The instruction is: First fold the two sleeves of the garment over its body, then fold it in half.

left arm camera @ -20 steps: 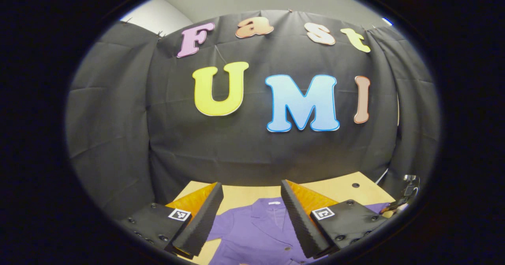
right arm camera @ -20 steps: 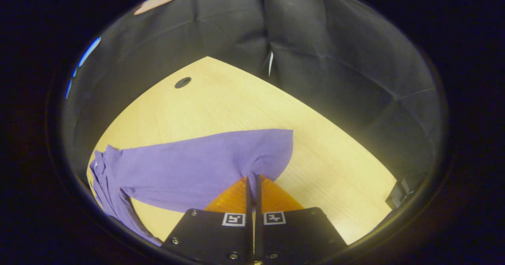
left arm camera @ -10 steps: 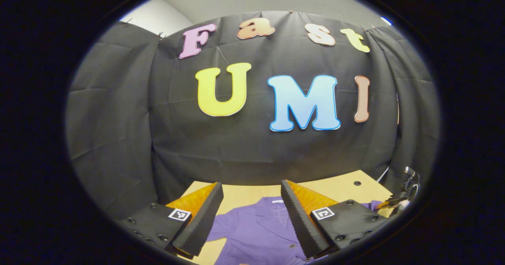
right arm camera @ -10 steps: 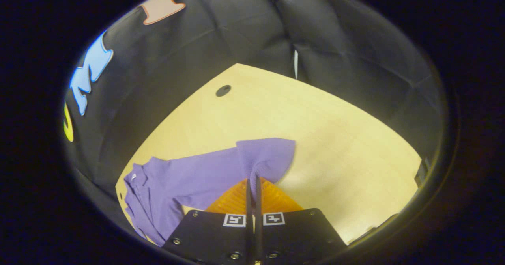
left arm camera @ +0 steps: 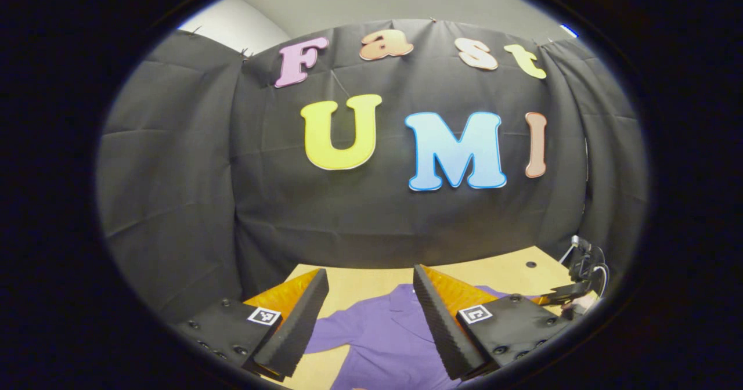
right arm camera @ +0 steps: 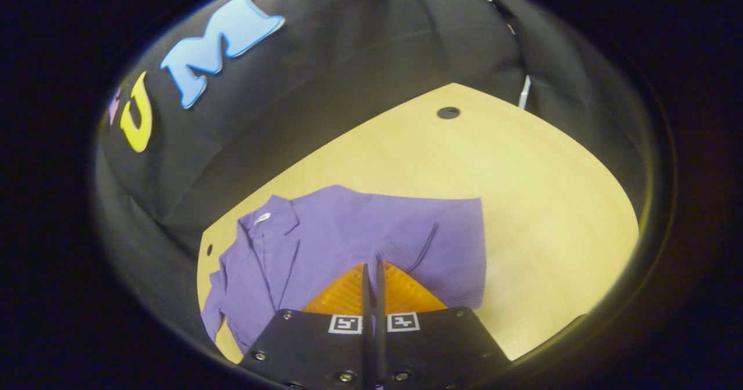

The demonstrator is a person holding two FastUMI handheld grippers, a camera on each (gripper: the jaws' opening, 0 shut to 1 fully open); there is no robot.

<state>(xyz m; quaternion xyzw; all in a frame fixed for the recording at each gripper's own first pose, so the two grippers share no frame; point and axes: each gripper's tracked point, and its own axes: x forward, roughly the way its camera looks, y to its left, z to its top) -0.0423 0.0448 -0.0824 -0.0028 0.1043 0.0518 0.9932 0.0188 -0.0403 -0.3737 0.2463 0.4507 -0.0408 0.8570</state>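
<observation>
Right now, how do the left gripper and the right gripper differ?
The left gripper stands open and holds nothing; the right gripper is shut on the purple sleeve. The left points level at the booth wall; the right tilts down toward the table. Both are over the garment.

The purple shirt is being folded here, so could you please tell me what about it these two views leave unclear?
- Left gripper view: the purple shirt is cut off below by the picture's edge, and the left gripper fingers cover its sides.
- Right gripper view: the right gripper body hides the sleeve cuff and the shirt's lower part.
- Right gripper view: the collar tag is too small to read.
</observation>
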